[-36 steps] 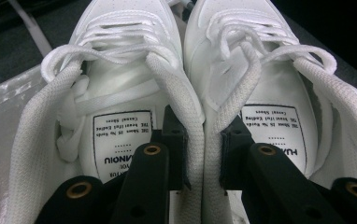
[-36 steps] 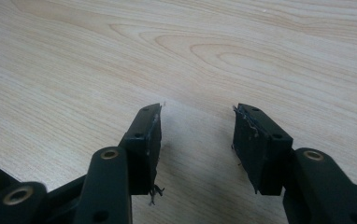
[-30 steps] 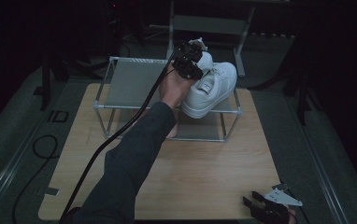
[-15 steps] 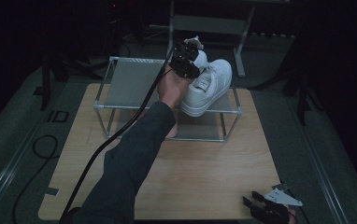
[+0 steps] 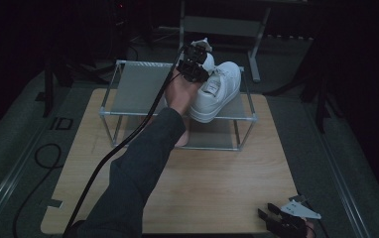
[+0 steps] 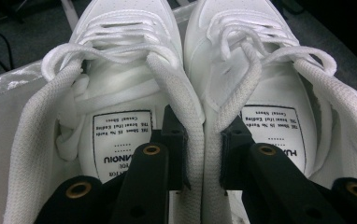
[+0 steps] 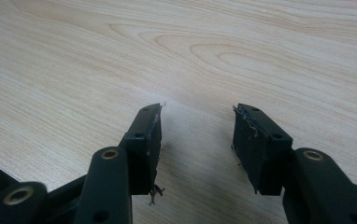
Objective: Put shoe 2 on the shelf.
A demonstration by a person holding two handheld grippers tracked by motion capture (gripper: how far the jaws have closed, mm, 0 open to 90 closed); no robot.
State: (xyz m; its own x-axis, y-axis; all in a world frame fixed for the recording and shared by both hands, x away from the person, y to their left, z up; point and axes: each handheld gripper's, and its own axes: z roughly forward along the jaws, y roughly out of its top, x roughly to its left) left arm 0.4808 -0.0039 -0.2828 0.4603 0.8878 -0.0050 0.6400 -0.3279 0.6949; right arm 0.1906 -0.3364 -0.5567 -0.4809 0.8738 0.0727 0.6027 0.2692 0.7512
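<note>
white lace-up sneakers (image 6: 186, 93), labelled insoles, left claw (image 6: 200, 140) pinching collars

The scene is being viewed from above and behind the person, looking forward and down over the wooden table (image 5: 217, 193) toward the wire rack (image 5: 128, 89). The pair of white sneakers (image 5: 217, 91) on the rack is being seen very closely from the left gripper view, which is being aimed into the shoe openings (image 6: 120, 135) from just over the collars. The bare tabletop (image 7: 120, 60) is being looked at from low and near by the right gripper view, a surface also being covered by the high view.
</note>
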